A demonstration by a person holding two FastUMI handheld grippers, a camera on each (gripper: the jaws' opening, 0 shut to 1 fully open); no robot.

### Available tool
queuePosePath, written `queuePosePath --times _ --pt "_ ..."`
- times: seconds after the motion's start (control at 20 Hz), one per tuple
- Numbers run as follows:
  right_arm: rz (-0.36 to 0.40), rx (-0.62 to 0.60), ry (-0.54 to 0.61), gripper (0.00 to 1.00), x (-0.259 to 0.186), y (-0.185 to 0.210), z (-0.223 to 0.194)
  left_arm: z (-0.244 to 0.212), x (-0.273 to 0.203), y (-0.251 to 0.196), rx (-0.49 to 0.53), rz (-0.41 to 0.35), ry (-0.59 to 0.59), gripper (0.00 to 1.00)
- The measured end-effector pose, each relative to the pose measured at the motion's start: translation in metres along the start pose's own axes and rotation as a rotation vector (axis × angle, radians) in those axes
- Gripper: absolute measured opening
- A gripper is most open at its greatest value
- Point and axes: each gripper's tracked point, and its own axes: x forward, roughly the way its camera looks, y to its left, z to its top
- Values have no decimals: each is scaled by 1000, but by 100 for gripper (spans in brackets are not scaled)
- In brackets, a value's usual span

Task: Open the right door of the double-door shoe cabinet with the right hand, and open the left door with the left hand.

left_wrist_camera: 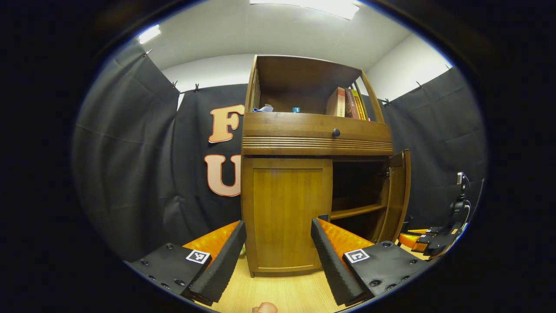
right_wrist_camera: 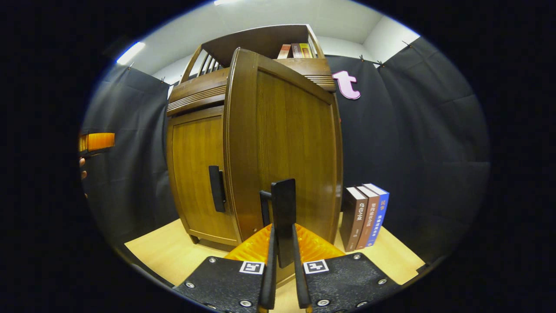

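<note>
Right gripper (right_wrist_camera: 283,278) is clamping the right door's handle (right_wrist_camera: 283,208), centre frame; left gripper (left_wrist_camera: 278,256) is hovering wide open, empty, before the closed left door (left_wrist_camera: 286,213).

cabinet (left_wrist_camera: 286,208): glossy brown wood | tabletop (right_wrist_camera: 169,252): pale smooth wood grain | wall (left_wrist_camera: 130,174): matt black cloth

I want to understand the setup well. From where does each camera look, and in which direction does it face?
Left gripper view: rides on the open left gripper, facing the cabinet front and closed left door.
Right gripper view: rides on the right gripper, shut on the handle of the open right door; three books stand beside.
Both views share the cabinet and both doors.
</note>
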Motion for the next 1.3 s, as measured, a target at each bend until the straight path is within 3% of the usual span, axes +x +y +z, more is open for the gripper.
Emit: queuePosePath --times 0.05,0.5,0.55,0.6,1.3 --pt "-10 -2 -1 17 -3 -5 0 0 -1 -4 -1 -5 0 96" --pt "-78 12 5 8 -17 -38 1 3 2 -21 0 -17 2 95" --pt "-86 11 6 18 -18 -42 1 4 3 -23 1 -17 0 95" --pt "-92 12 6 7 -19 -46 2 3 4 -26 2 -19 -2 95" --pt "-133 50 -9 3 -21 -87 3 -12 29 -51 19 -17 34 95"
